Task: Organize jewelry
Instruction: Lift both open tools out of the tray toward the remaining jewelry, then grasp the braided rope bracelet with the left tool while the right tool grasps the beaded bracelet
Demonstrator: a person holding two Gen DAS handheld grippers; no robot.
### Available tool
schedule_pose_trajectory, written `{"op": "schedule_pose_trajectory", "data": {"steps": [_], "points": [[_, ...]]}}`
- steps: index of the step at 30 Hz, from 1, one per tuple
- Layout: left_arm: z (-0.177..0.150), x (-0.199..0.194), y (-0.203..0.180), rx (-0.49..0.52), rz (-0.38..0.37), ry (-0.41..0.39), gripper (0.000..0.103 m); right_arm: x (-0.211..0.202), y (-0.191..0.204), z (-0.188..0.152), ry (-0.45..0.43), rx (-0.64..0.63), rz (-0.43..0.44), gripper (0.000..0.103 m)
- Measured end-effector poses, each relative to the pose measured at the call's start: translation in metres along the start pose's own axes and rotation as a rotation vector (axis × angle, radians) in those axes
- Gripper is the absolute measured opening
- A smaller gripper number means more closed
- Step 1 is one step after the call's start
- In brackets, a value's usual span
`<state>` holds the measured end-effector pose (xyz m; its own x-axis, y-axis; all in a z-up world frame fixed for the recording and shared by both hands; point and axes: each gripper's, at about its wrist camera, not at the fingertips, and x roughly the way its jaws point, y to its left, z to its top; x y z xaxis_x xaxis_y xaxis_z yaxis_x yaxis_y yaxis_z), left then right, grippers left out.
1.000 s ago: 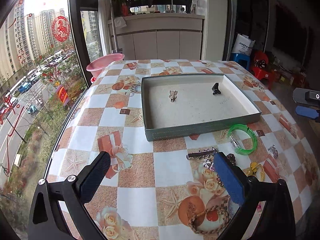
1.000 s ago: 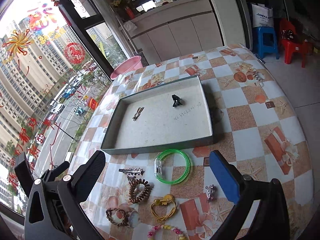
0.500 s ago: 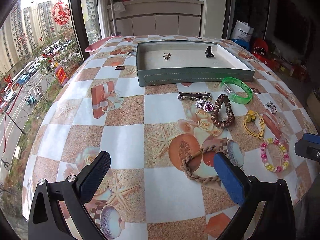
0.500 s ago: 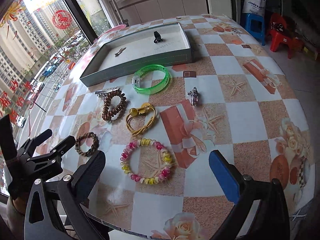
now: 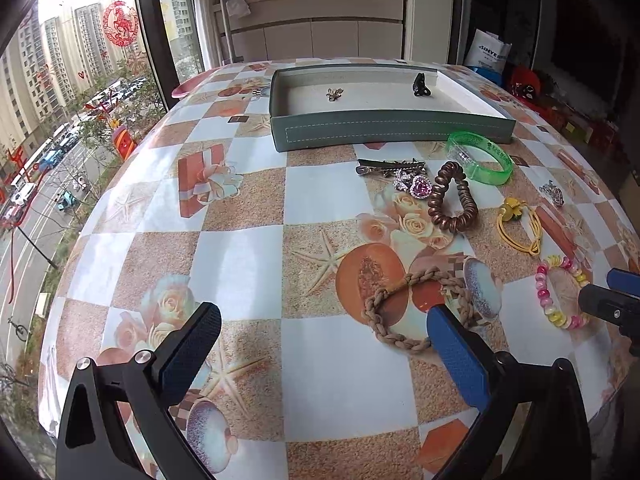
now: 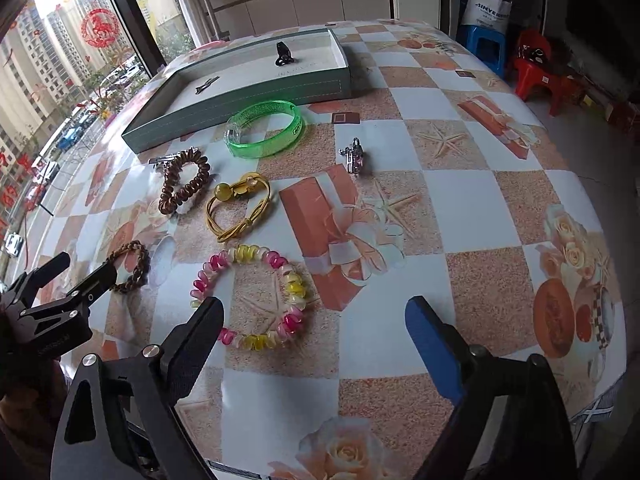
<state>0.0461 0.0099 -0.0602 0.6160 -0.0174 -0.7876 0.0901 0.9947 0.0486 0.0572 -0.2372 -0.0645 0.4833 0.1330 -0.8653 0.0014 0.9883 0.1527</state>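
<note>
Beads of the pink-and-yellow bracelet [image 6: 251, 295] lie flat near the counter's [image 6: 472, 200] near edge, just ahead of my right tongs [image 6: 314, 322], closing but still clear, while my left tongs [image 5: 324, 334] gape wide and empty beside the braided bracelet [image 5: 416, 312].

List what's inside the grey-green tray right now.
Inside the tray: a small silver clip and a black claw clip, apart on the pale liner. The near wall hides the liner's front strip, so anything there is unseen.
</note>
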Motion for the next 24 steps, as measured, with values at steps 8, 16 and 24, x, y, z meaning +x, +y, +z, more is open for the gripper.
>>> {"op": "schedule_pose_trajectory", "data": {"steps": [8, 16, 24], "points": [[0.002, 0.006, -0.009, 0.042, -0.002, 0.015, 0.103, 0.008, 0.023, -0.003, -0.005, -0.136, -0.091, 0.083], [0.000, 0.000, -0.021, 0.088, -0.069, 0.007, 0.069, 0.006, 0.033, -0.009, -0.009, -0.186, -0.072, 0.075], [-0.003, -0.006, -0.036, 0.139, -0.118, 0.001, 0.022, 0.001, 0.046, -0.012, -0.003, -0.234, -0.041, 0.038]]}}
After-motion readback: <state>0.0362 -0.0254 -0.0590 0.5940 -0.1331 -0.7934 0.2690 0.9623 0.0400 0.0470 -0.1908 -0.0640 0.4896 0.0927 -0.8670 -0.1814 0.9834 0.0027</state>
